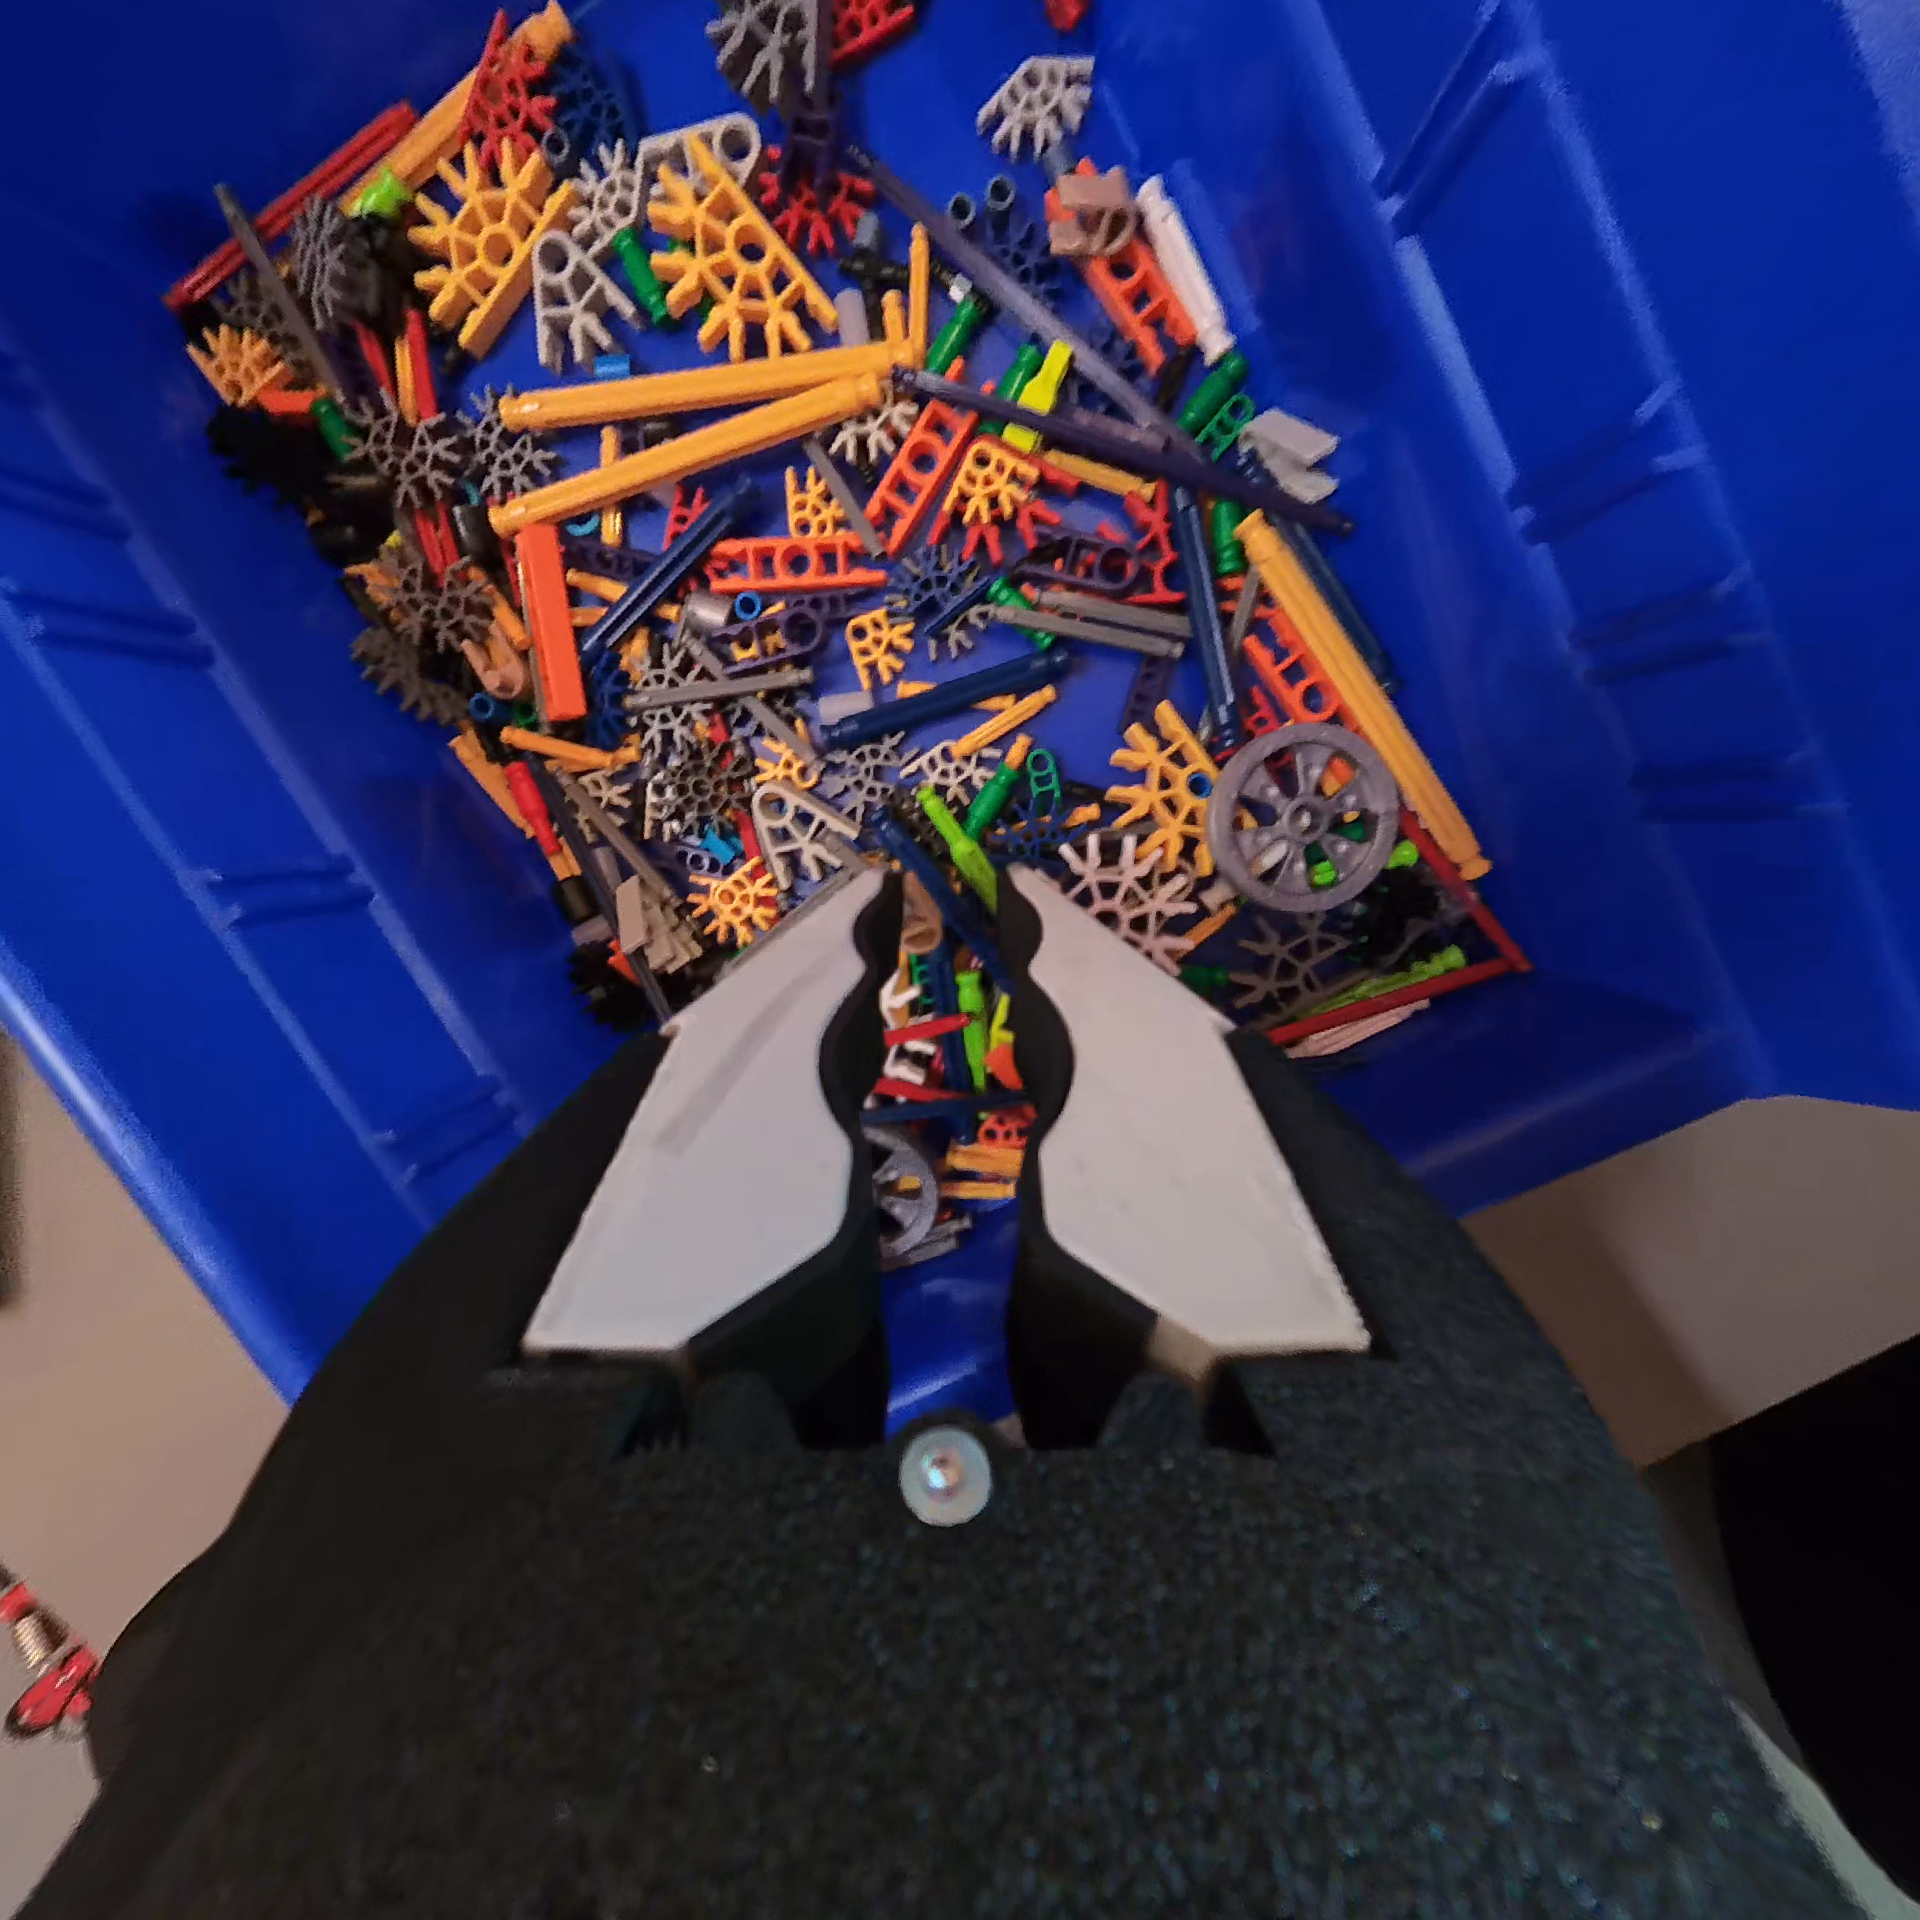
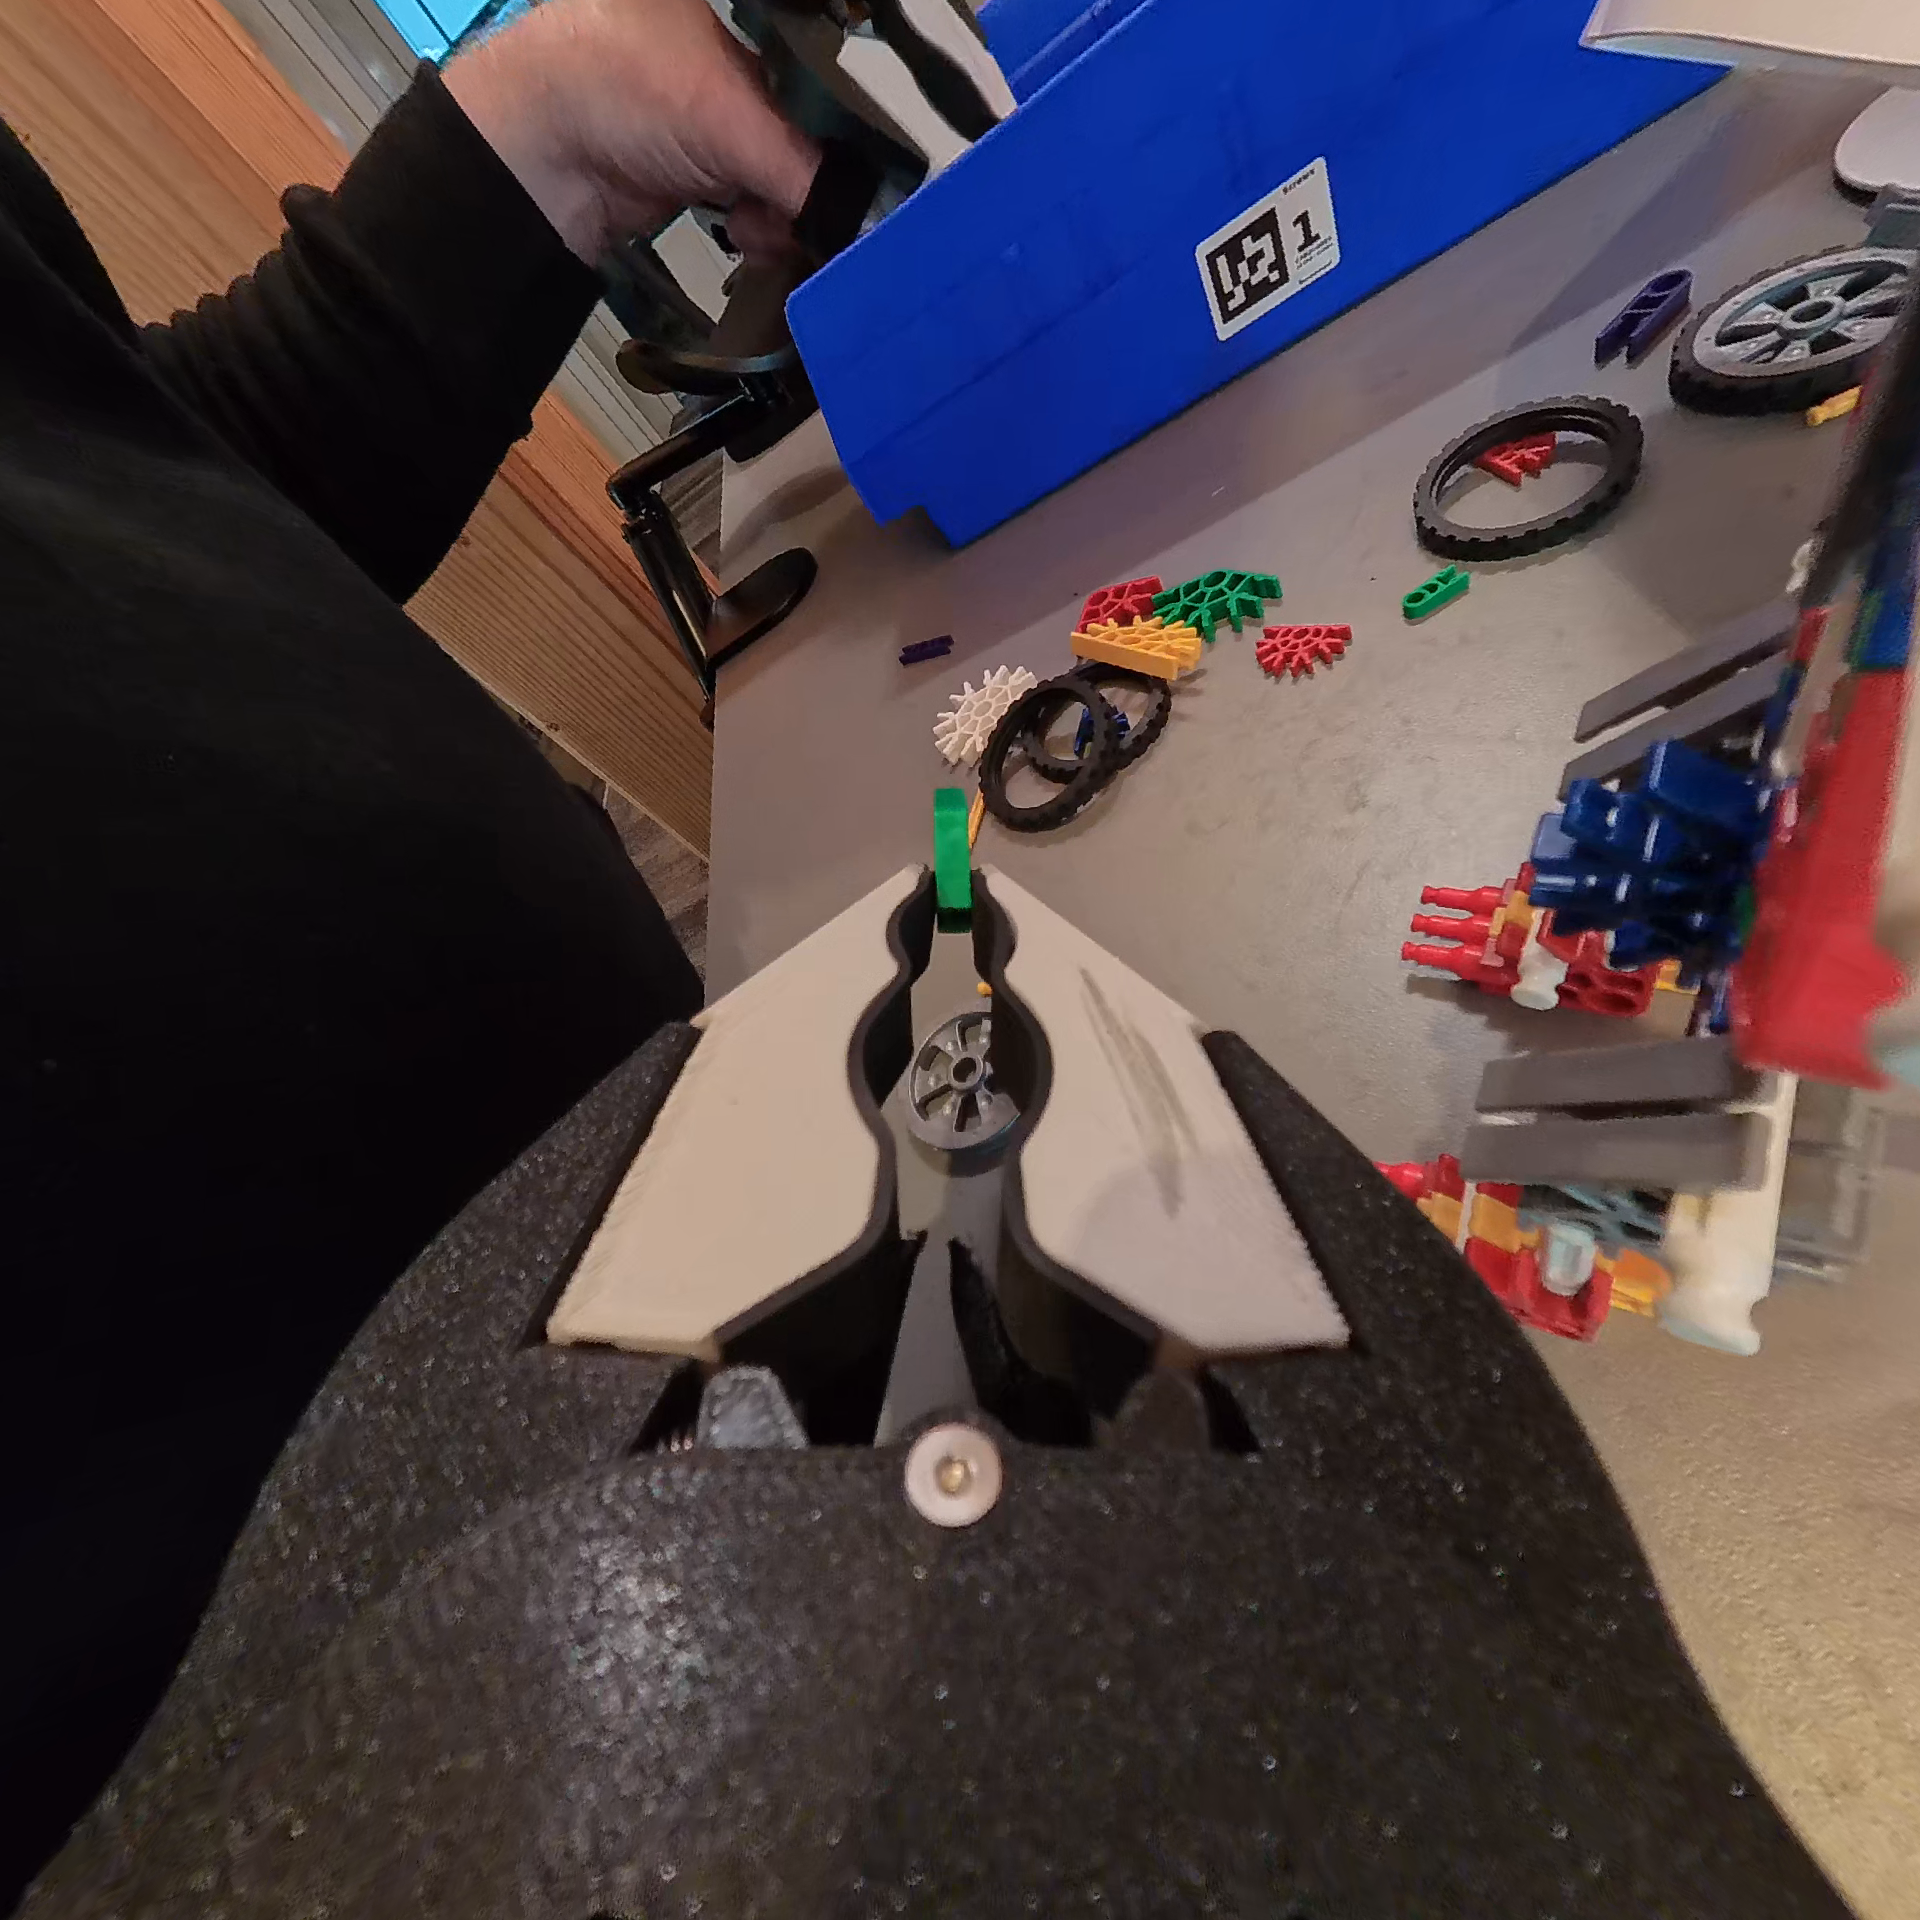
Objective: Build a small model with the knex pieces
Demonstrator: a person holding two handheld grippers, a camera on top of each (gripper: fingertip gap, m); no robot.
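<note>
One green piece [image 2: 950,860] between hand-held gripper [image 2: 954,883] tips

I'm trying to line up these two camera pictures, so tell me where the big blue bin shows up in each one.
Left wrist view: the blue bin fills the upper picture, seen from above, its floor heaped with plastic construction pieces; the left gripper hangs over them.
Right wrist view: the blue bin sits top centre on the grey table, seen from outside, with a white sticker on its wall.
Shared landmark: the bin itself.
</note>
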